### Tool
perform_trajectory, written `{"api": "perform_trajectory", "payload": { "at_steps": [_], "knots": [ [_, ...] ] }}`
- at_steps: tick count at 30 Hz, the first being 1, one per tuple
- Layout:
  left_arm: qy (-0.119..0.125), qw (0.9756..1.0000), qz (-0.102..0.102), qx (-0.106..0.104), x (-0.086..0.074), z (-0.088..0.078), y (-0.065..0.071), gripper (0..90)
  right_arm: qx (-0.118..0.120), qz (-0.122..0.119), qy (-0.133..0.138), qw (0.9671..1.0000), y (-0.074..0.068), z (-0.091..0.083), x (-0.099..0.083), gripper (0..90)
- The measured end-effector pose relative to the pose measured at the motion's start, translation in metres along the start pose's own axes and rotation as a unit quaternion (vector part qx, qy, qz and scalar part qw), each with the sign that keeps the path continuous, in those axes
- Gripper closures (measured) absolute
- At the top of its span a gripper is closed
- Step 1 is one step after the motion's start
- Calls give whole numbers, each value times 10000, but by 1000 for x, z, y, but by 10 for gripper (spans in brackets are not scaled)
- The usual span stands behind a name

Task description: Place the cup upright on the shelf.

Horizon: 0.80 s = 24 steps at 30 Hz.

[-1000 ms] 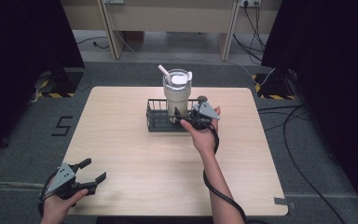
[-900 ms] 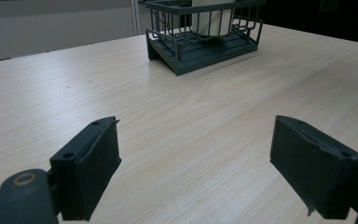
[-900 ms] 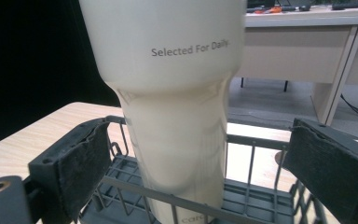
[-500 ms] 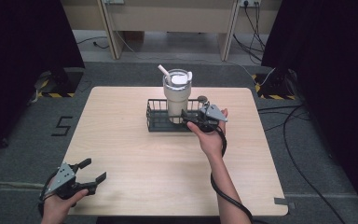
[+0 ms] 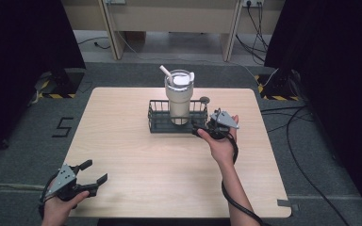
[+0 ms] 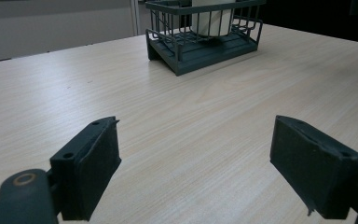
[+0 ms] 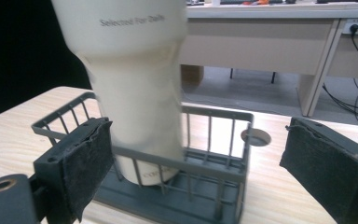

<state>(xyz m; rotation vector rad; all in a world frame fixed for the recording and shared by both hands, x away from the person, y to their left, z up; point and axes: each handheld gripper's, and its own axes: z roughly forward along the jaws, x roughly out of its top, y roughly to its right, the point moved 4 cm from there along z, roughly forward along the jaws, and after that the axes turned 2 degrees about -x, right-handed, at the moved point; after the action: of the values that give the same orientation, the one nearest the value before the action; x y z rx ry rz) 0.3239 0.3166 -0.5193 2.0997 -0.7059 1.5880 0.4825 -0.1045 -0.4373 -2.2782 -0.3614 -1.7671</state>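
left claw [image 5: 92, 172] wide, near table [image 5: 122, 141] corner; right claw [image 5: 201, 128] wide beside basket [image 5: 158, 123]; tumbler [image 5: 179, 96] upright inside

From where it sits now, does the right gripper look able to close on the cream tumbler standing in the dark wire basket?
Probably yes. The right gripper is open beside the dark wire basket, and the cream tumbler rises well above the rim, so its upper body is exposed. Lower down, the basket's bars block the jaws.

A tall cream tumbler with a lid and straw [image 5: 179, 96] stood inside a dark wire basket [image 5: 156, 117] at the far middle of the pale wooden table [image 5: 132, 146], blocking passage there. Broad bare tabletop lay open across the near half and both sides.
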Motion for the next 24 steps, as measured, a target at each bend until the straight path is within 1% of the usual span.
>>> {"api": "perform_trajectory", "payload": {
  "at_steps": [1,2,3,13,17,20,21,23,24],
  "knots": [
    [-3,10000,2,0,0,0,0,149,0,0,0,10000,0,0,0,87],
    [-2,10000,2,0,0,0,0,149,-24,4,-14,10000,4,-3,-2,88],
    [-5,10000,5,-1,0,0,0,149,-24,4,-14,10000,4,-3,-2,88],
    [-2,10000,21,13,0,0,0,149,-164,28,-97,9998,20,-17,-15,96],
    [-10,10000,29,15,0,0,0,149,-177,54,-129,9997,22,-24,-20,99],
    [-9,10000,32,21,0,0,0,149,-182,25,-148,9997,23,-27,-24,100],
    [-8,10000,36,20,0,0,0,149,-174,61,-170,9997,22,-28,-25,100],
    [-11,10000,42,15,0,0,0,149,-188,35,-173,9997,23,-30,-28,102],
    [-5,10000,40,14,0,0,0,149,-192,69,-194,9996,23,-31,-29,104]
  ]
}}
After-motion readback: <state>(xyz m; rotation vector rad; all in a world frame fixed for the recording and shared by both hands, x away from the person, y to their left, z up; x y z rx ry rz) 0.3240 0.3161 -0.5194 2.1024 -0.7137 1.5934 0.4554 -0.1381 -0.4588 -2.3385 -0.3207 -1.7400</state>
